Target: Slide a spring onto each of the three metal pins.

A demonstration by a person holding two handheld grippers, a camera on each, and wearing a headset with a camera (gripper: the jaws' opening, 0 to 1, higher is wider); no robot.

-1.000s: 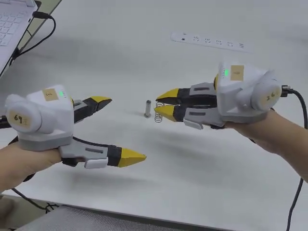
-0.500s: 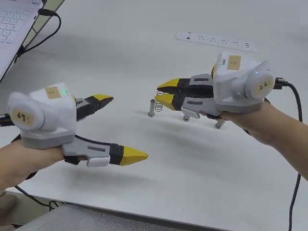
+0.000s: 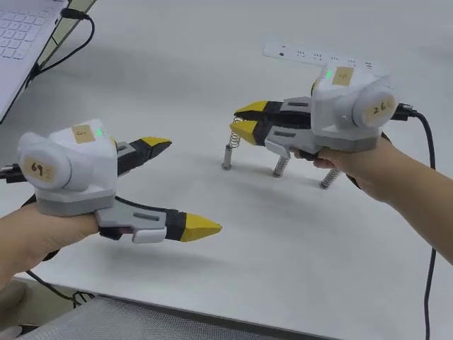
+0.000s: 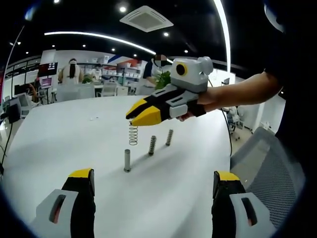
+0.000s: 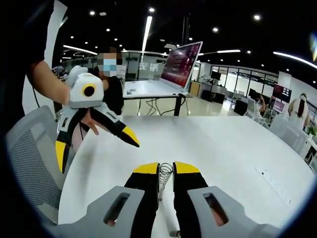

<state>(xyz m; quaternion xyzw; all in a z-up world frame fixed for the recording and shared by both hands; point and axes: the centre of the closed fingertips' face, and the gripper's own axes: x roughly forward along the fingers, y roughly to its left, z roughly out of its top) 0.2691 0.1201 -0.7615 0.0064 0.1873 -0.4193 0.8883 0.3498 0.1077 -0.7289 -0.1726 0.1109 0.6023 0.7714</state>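
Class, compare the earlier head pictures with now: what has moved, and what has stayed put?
The right tongs, shut on the spring, lifted it from table level up beside the top of the bare pin. The left tongs stayed open, off to the side; the pin is still bare.

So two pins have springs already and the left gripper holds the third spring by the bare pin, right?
No: the right gripper pinches the third spring, as the right gripper view shows; the left gripper is open and empty. The rest holds: two pins carry springs, and the bare pin is close by.
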